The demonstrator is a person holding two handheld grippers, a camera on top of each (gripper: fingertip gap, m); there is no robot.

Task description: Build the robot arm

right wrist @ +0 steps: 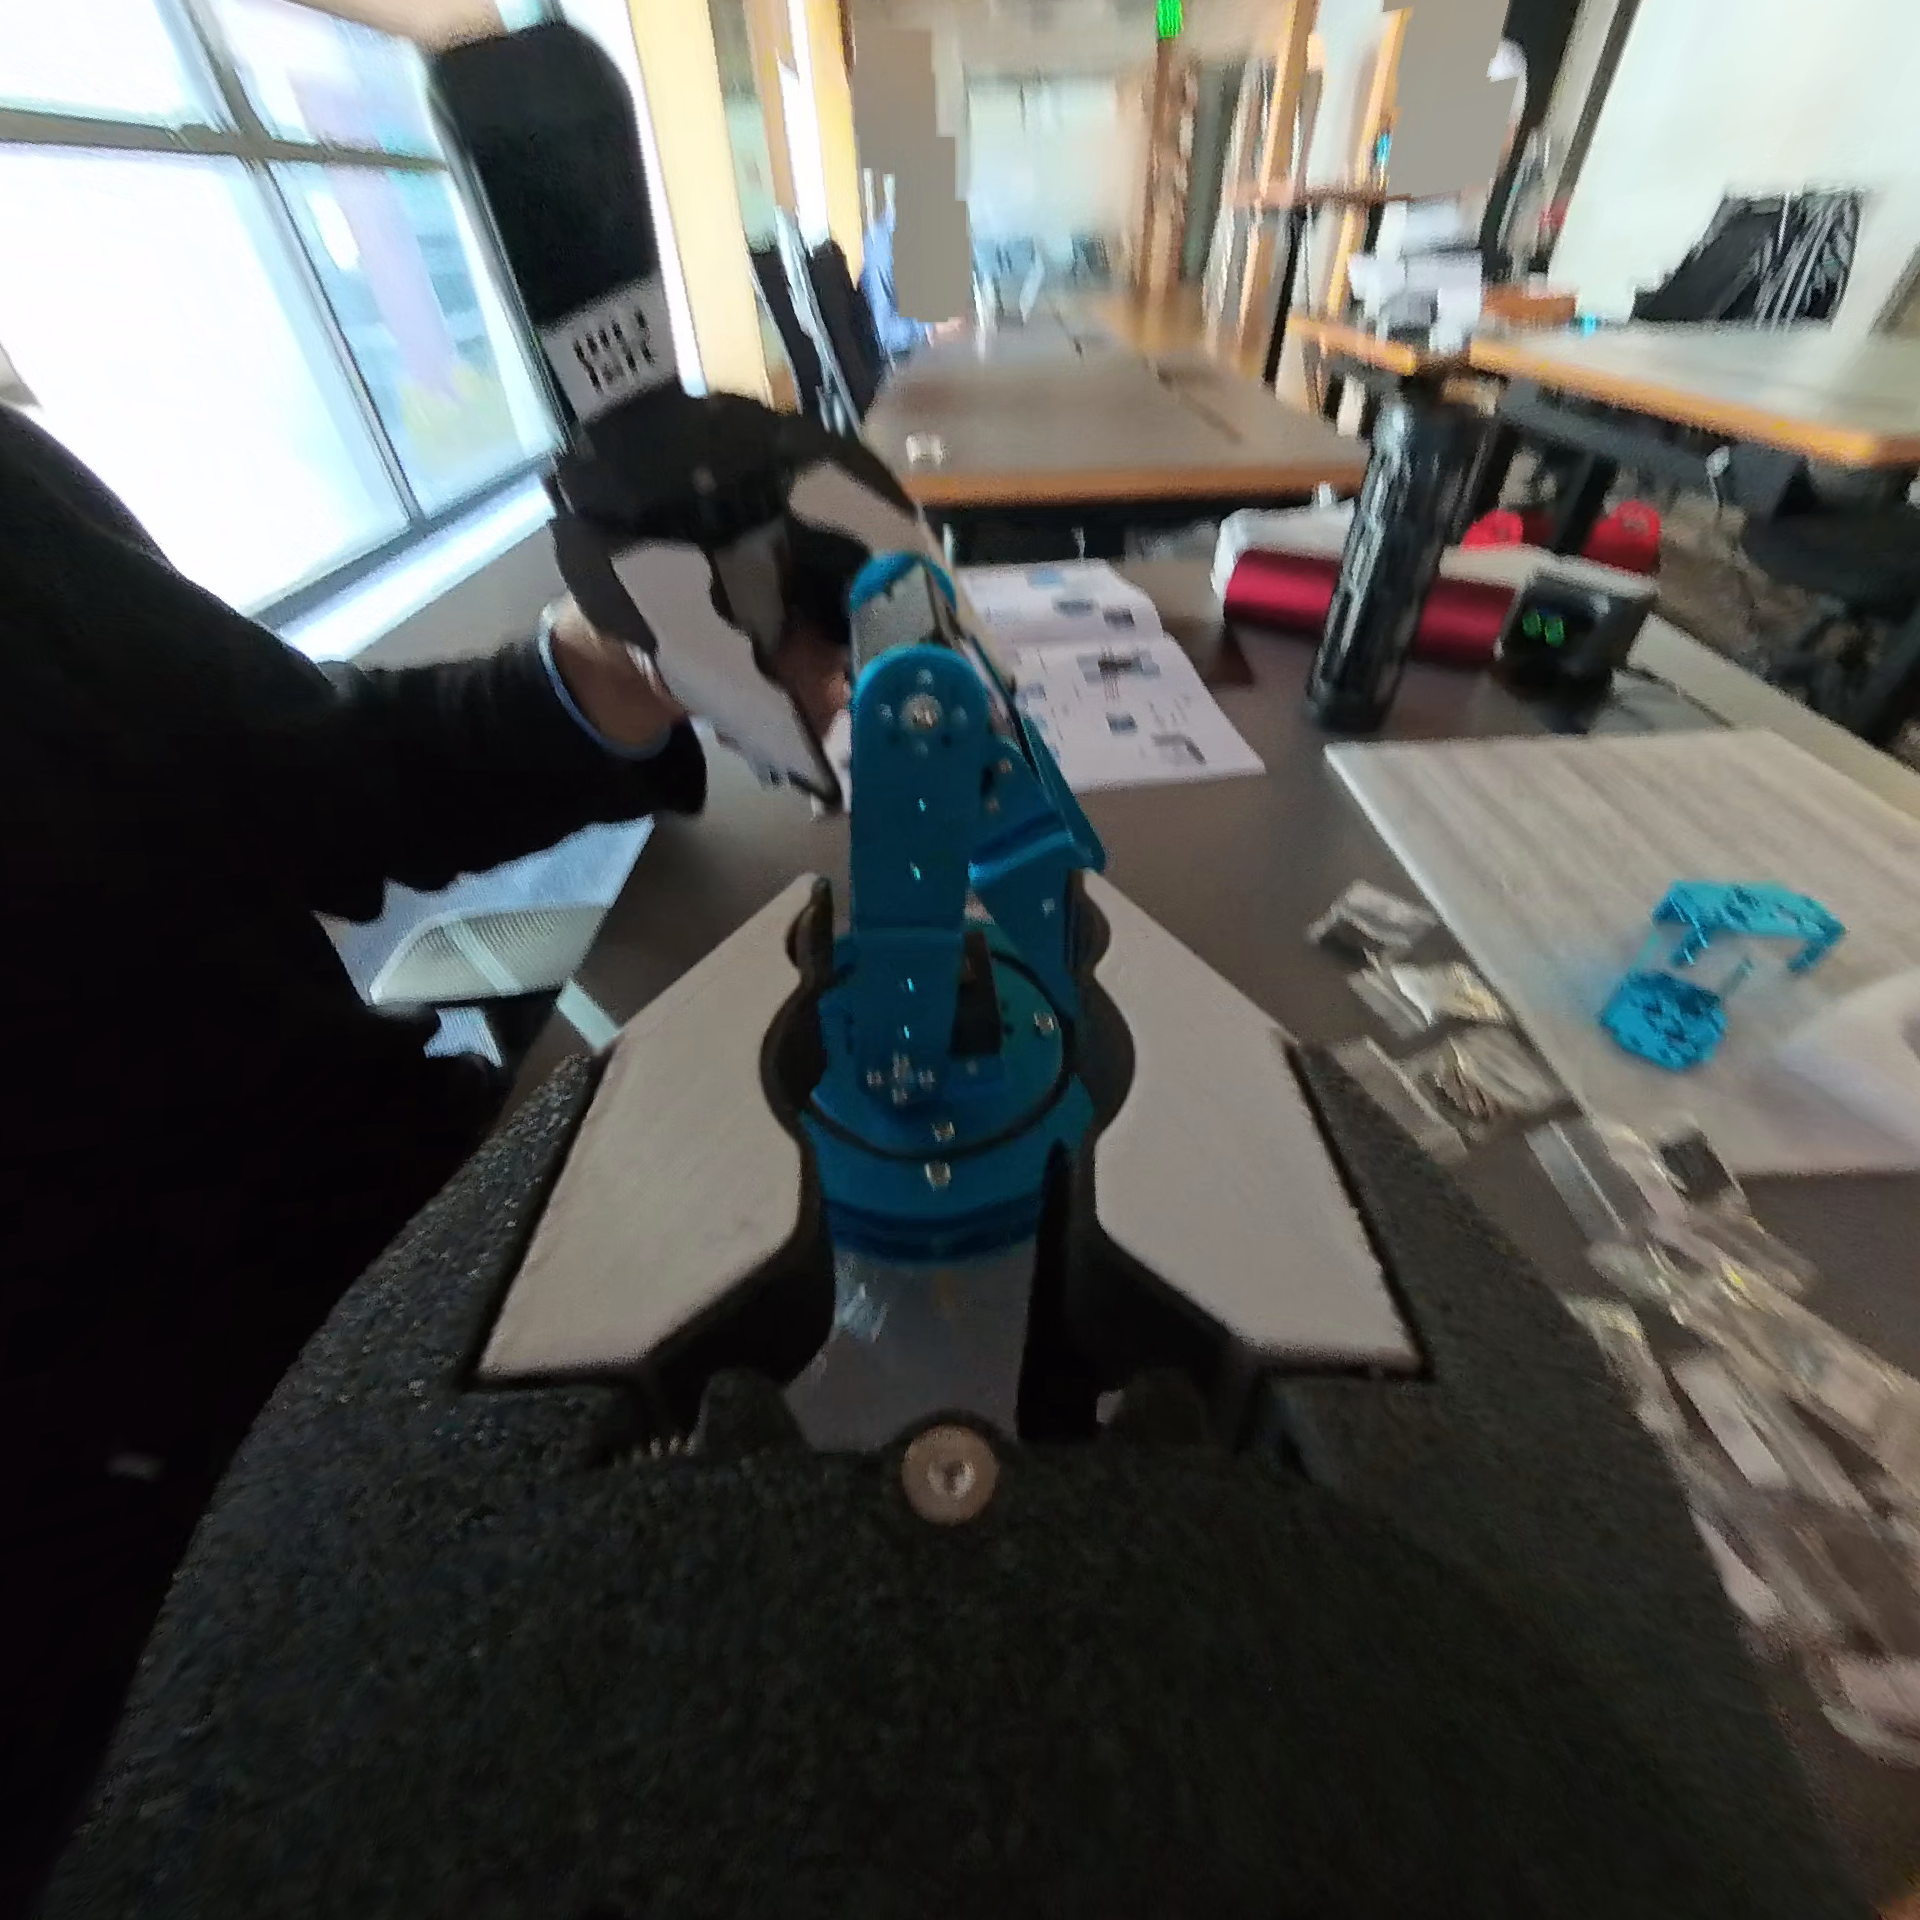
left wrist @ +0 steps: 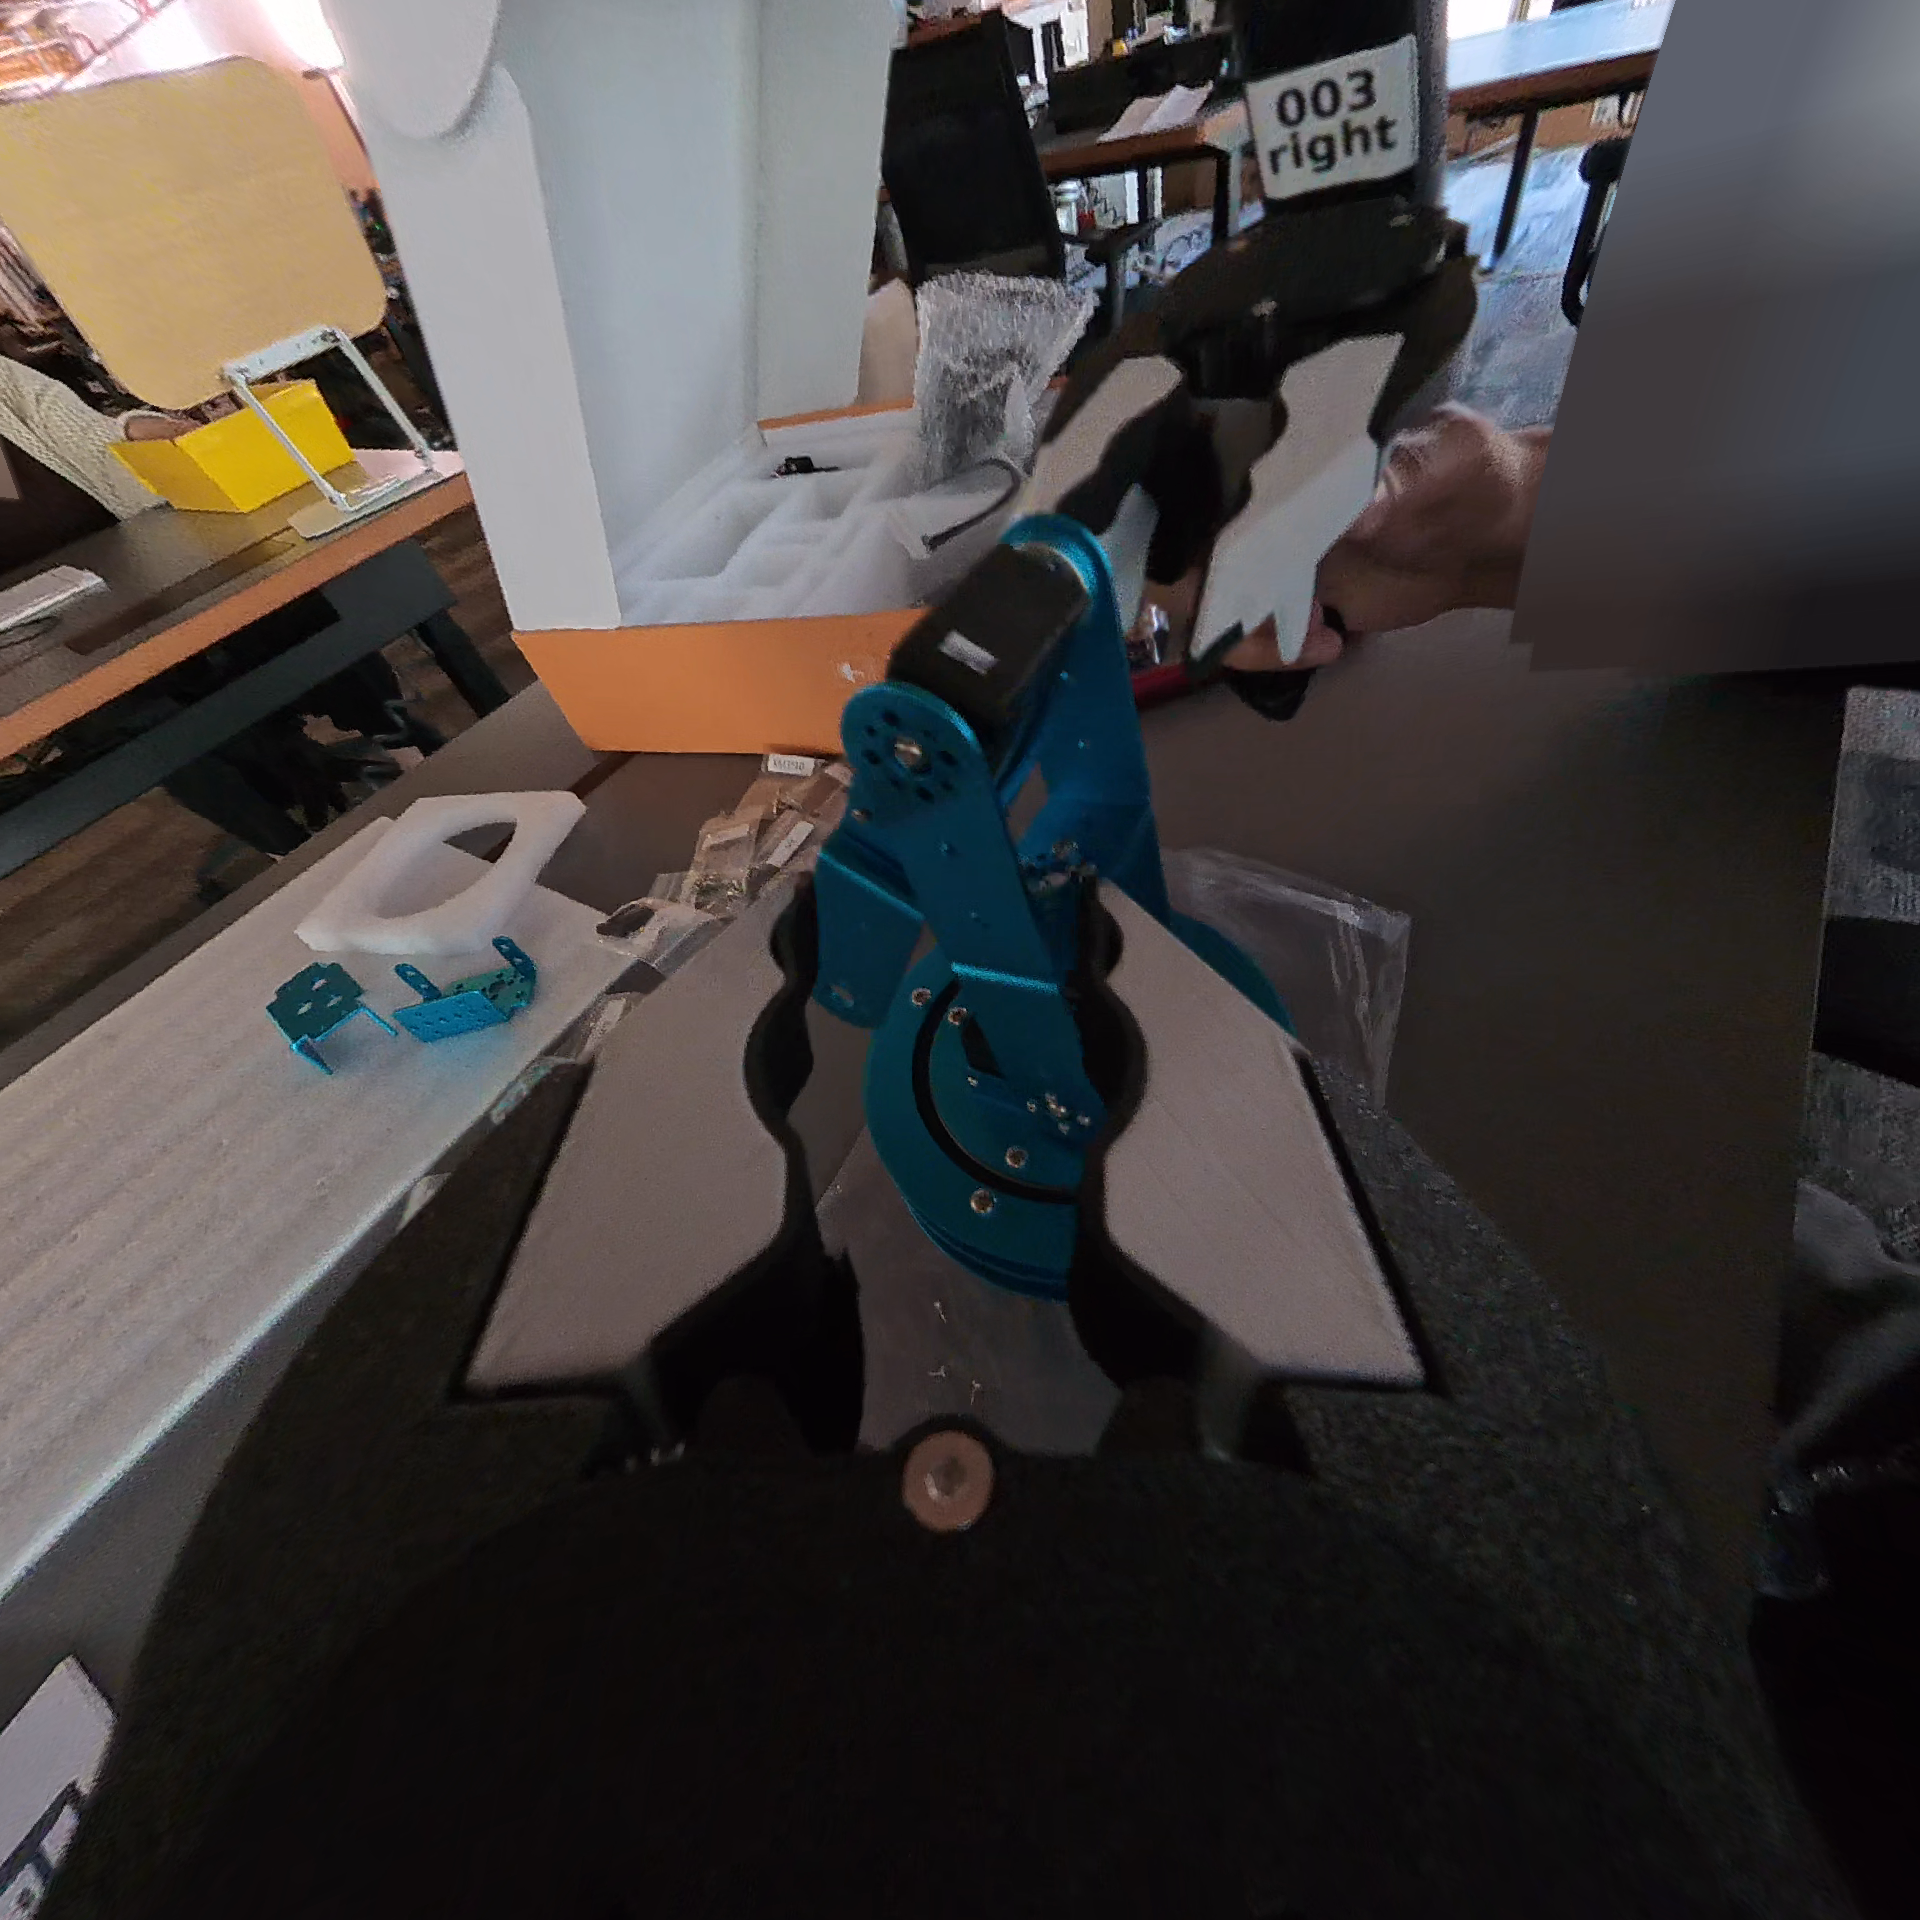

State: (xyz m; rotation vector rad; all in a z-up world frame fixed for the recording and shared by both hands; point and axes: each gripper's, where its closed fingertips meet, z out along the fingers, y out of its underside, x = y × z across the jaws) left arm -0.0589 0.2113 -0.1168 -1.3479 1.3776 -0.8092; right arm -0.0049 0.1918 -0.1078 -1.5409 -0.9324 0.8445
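Observation:
A blue metal robot arm with a round base and a black servo at its top stands between the fingers of my left gripper. The jaws press on its base from both sides. In the right wrist view the same blue arm sits between the fingers of my right gripper, which close on its base. Each view shows the other gripper beyond the arm's top, held by a hand: the right gripper and the left gripper. The right wrist view is blurred.
Two loose blue brackets and a white foam piece lie on a pale mat. Small parts bags lie near an orange and white box. An open booklet, black bottle and red case stand behind. The gap from one gripper's tips to the other's is roughly 7 cm.

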